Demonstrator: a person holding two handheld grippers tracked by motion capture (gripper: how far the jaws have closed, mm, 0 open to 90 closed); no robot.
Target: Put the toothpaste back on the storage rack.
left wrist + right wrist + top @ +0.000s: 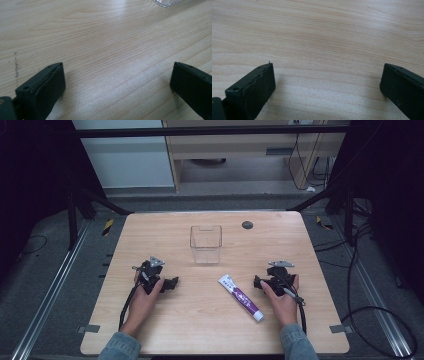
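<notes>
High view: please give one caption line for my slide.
Open tongs flank a toothpaste tube lying before a clear plastic container.

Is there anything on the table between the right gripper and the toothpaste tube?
No. In the high view only bare wooden table lies between the open right gripper and the toothpaste tube, which lies flat just beside it.

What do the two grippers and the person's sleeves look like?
Both the left gripper and the right gripper are black, with flat, blocky black jaws. Each carries a grey three-cornered plate on top and trails a black cable. The person wears blue denim sleeves.
</notes>
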